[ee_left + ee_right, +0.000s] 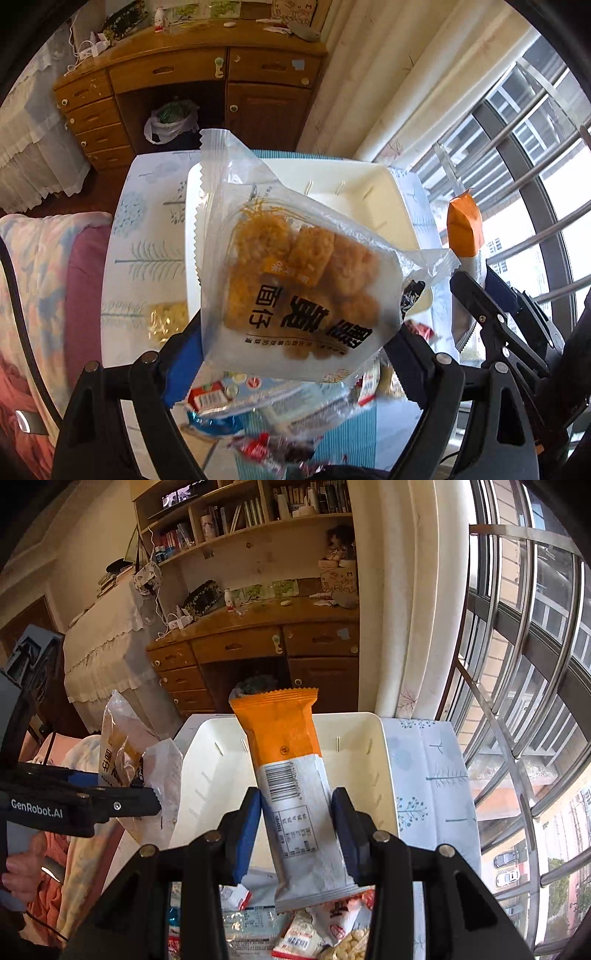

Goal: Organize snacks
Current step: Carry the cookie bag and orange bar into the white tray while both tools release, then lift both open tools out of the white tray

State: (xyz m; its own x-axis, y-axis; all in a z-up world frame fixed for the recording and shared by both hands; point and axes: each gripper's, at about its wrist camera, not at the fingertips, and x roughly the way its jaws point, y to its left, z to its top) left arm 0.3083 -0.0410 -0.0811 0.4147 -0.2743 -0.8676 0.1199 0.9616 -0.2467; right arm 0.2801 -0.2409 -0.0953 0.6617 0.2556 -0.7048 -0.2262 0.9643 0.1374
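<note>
Pale blue cloth with printed trees covers the table (432,775), whose right edge runs close to the barred window (517,664) and the cream curtain (424,609); at the far side stands a wooden desk (258,646) with drawers. On the cloth sits a white plastic bin (384,760), rectangular with rounded corners and short slots in its walls. Its inside looks bare, so there is free room in it, and a strip of cloth stays free between the bin and the window side.

Near the camera a loose heap of small snack packets (295,930) lies on the table, crinkled and shiny (the lower ones are blurred).

The left gripper (295,354) has its blue pads wide apart and clenched on the two sides of a clear snack bag (295,280), a flat pouch with zigzag edges and golden crispy pieces inside. The bag hangs in the air in front of the bin.

The right gripper (295,827) is closed narrow on an orange and white bar wrapper (291,771), long and smooth, with a barcode. Its orange end points over the bin, its white end sticks back between the pads.
</note>
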